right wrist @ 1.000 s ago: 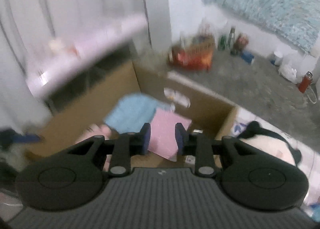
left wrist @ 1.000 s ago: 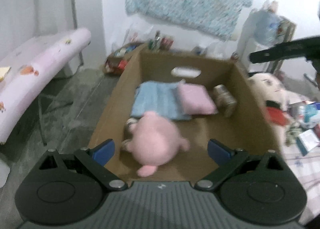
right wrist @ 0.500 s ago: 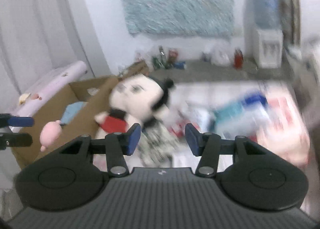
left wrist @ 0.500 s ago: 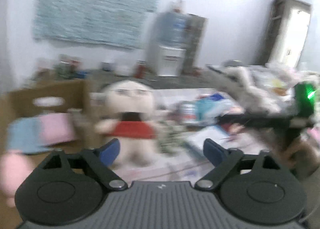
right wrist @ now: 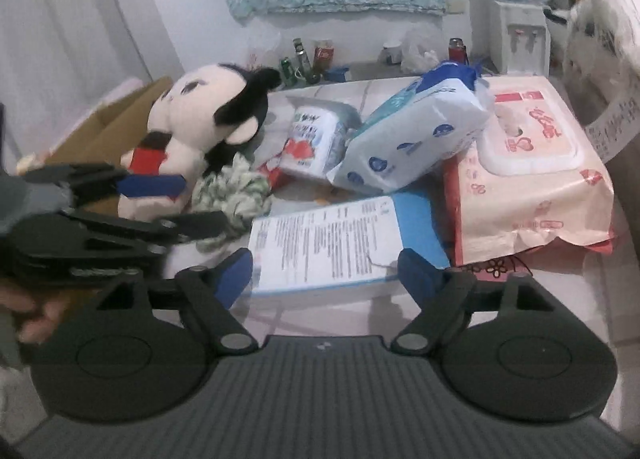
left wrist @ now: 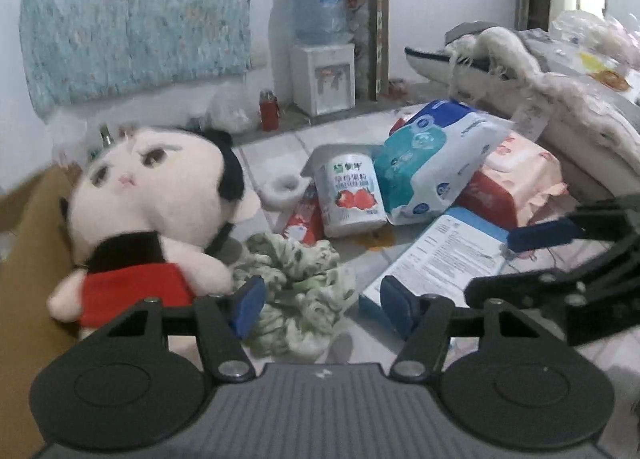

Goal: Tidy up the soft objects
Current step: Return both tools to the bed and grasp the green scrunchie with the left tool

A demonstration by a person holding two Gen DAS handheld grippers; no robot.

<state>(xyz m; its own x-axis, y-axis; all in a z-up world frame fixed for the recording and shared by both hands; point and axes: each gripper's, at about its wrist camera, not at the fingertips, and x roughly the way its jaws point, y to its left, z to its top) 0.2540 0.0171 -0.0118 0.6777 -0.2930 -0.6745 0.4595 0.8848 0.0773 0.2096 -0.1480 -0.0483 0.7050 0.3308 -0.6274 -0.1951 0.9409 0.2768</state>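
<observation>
Though nowhere near done by the look of it, counting two soft items outside the cardboard box [left wrist: 24,279]: plush doll [left wrist: 152,211] leaning on its outer wall, floral cloth bundle [left wrist: 300,291] touching the doll's arm on the pale tiled surface [left wrist: 272,155]. Can't see inside the box from either view, so can't say what's already packed.

Left gripper [left wrist: 320,307]: fingers at middling width, just been closing, cloth bundle in front of the gap but not pinched. Likely next pick. Right gripper [right wrist: 324,275]: fingers wide, just been opening, nothing between them, aimed at the blue leaflet box [right wrist: 340,243].

Non-soft clutter around: yoghurt tub [left wrist: 352,191], blue-white wipes pack [left wrist: 432,163], pink wipes pack [right wrist: 532,187]. Probably to be left alone.

View differences:
- left wrist only: doll's face front-on, fluffy bedding far right.
- right wrist only: left fingers side-on, just short of the cloth; a hand low at the left edge; full lid of the pink pack.
</observation>
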